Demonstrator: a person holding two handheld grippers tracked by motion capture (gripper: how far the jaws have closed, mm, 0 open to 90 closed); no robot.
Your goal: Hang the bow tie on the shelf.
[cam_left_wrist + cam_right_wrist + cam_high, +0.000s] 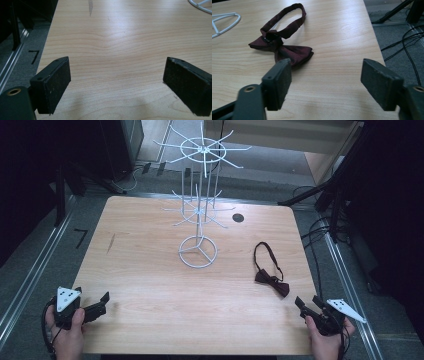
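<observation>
High view: fixed overhead, facing forward and down over the whole table [150, 285]. Left gripper view: low, close to the tabletop, facing across bare wood; shares the wire stand [200, 6] base. Right gripper view: low, close, facing the bow tie [282, 47], shared with the high view.

The surface [150, 270] carries one white wire rack [199, 215] and one dark red bow tie [271, 281]; two grippers.

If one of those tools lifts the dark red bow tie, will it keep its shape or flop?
The bow tie looks like soft fabric, so its thin strap loop would probably dangle. It seems light and lies flat, so a push would likely slide it, not roll it.
</observation>
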